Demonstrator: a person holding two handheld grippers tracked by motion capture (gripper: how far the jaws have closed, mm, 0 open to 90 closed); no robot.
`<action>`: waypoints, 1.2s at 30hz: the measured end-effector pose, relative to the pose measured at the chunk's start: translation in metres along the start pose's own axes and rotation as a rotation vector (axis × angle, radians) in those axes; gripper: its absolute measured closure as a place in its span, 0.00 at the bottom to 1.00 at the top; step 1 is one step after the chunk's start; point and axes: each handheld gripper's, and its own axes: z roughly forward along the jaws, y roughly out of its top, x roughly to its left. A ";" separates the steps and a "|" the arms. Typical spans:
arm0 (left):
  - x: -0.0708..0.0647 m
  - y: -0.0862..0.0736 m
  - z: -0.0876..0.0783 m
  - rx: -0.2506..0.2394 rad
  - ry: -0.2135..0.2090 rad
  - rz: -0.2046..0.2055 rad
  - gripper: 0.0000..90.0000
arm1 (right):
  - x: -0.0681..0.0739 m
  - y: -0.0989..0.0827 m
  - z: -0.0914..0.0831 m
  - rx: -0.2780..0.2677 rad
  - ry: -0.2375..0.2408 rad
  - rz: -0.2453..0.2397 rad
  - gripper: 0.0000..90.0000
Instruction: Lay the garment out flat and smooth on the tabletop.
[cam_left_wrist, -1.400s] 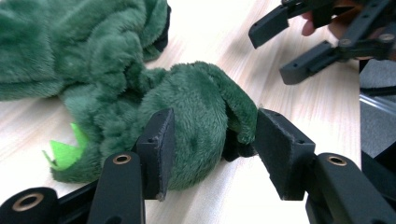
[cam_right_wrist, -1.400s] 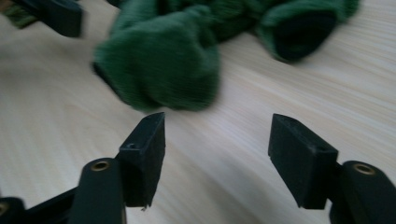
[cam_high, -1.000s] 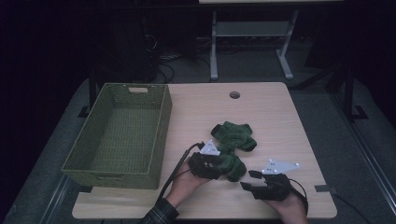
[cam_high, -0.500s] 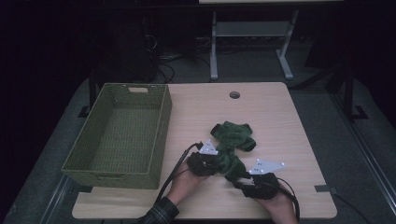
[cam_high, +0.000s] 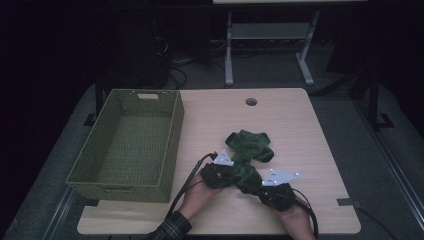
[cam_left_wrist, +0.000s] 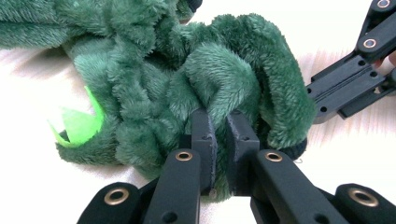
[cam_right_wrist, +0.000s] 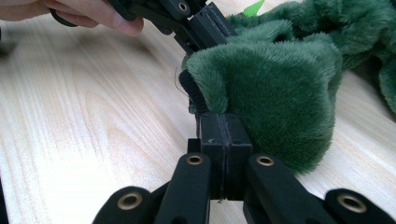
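Both grippers clamp the green plush toy (cam_high: 248, 152) – left gripper (cam_high: 227, 172) fingers and right gripper (cam_high: 260, 186) fingers just closing on its near end; its body stretches toward twelve o'clock on the desk (cam_high: 300, 130).

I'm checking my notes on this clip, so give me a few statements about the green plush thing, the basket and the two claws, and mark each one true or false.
1. The green plush toy lies inside the woven basket. False: it lies on the table, right of the basket.
2. The left claw pinches a fold of the plush. True.
3. The right claw stands wide open above the toy. False: its jaws are pressed together on the plush edge.
4. The basket holds nothing. True.
5. Both claws grip the toy at its near end. True.
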 end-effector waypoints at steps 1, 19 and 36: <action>0.000 0.000 -0.001 0.001 -0.003 -0.004 0.92 | -0.001 0.000 -0.001 -0.006 0.001 -0.003 1.00; 0.001 0.010 -0.052 -0.117 -0.047 -0.058 0.94 | -0.032 -0.008 -0.063 -0.127 -0.092 0.066 1.00; 0.016 -0.016 -0.059 -0.021 0.076 -0.133 0.74 | -0.074 -0.038 -0.066 0.005 -0.205 0.193 0.97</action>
